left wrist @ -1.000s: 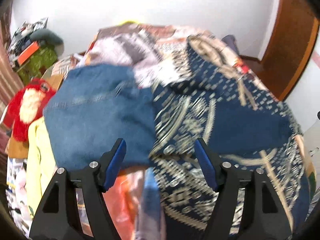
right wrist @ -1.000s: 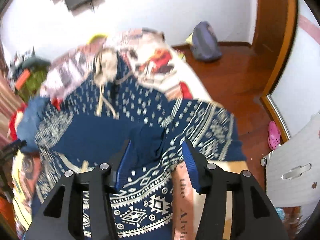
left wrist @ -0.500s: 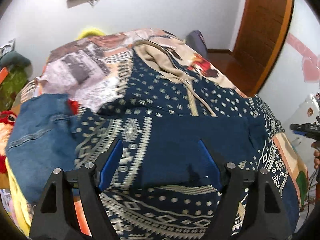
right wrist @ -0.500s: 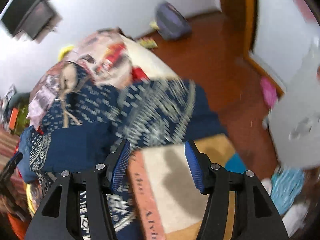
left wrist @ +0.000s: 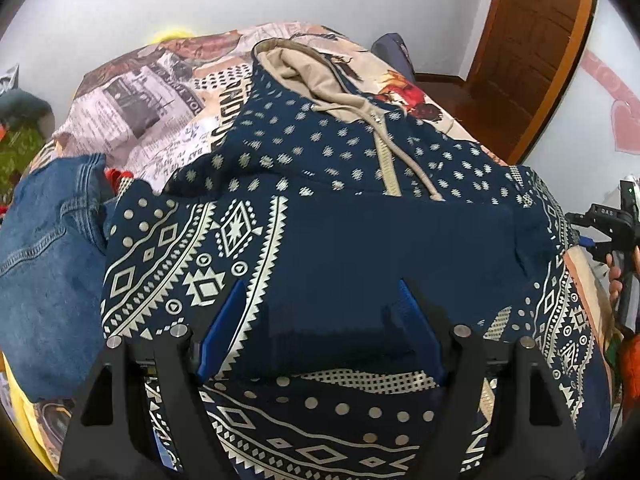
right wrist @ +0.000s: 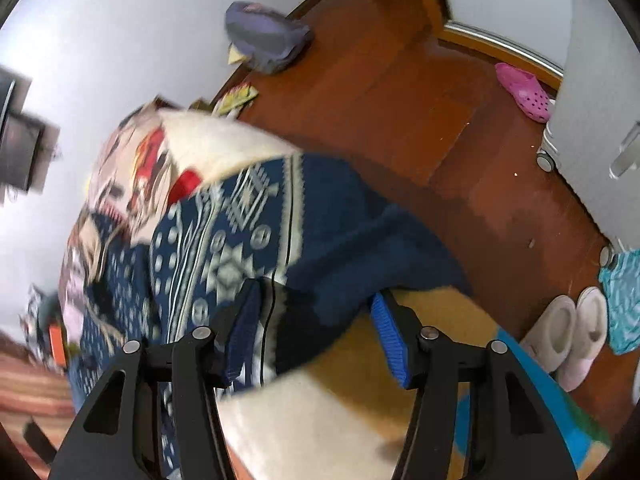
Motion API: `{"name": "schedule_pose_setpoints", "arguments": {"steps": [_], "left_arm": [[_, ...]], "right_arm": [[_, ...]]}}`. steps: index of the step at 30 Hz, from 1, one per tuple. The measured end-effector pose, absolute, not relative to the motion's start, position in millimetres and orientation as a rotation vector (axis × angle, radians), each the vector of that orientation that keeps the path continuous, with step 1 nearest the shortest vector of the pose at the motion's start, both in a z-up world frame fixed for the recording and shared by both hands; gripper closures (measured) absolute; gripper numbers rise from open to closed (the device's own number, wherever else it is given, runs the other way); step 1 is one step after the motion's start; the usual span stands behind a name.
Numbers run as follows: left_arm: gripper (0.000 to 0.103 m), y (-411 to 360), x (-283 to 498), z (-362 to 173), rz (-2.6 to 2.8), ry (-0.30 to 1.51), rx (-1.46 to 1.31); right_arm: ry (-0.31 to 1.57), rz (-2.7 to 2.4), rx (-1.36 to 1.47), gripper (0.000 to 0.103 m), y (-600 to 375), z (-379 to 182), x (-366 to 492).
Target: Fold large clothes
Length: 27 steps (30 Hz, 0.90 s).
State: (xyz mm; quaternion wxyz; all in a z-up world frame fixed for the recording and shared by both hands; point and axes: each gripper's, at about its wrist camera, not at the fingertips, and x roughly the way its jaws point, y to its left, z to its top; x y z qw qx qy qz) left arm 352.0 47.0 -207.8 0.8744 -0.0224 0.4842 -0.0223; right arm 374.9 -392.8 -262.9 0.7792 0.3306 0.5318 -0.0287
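A navy hoodie (left wrist: 360, 184) with cream tribal patterns, a beige hood lining and drawstrings lies spread front-up on the bed, both sleeves folded across its chest. My left gripper (left wrist: 320, 320) is open, its blue pads just above the folded plain navy sleeve cuff. My right gripper (right wrist: 316, 320) is open over the hoodie's right side (right wrist: 280, 232), where the fabric hangs over the bed's edge; the view is blurred. The right gripper also shows at the far right of the left wrist view (left wrist: 612, 228).
Folded blue jeans (left wrist: 48, 264) lie left of the hoodie on the printed bedspread (left wrist: 160, 92). Beyond the bed edge is wooden floor (right wrist: 420, 100) with a grey bag (right wrist: 264, 40), a pink clog (right wrist: 524, 92) and white slippers (right wrist: 568, 332). A wooden door (left wrist: 532, 52) stands at right.
My left gripper swung right from the jeans to over the hoodie's centre and came closer. My right gripper swung right and tilted toward the bed's right edge and floor.
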Motion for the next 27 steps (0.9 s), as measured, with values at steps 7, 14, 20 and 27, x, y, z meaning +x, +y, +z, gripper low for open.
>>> {"name": "schedule_pose_setpoints", "arguments": {"steps": [7, 14, 20, 27], "left_arm": [[0.027, 57, 346, -210, -0.022, 1.018, -0.057], [0.027, 58, 338, -201, -0.014, 0.998, -0.044], [0.027, 52, 331, -190, -0.029, 0.975, -0.037], [0.027, 49, 320, -185, -0.032, 0.961, 0.002]], "right_arm": [[1.079, -0.087, 0.535, 0.091, -368, -235, 384], [0.943, 0.051, 0.435, 0.093, -332, -169, 367], [0.855, 0.245, 0.353, 0.094, -274, -115, 357], [0.92, 0.466, 0.231, 0.096, -186, -128, 343]]}}
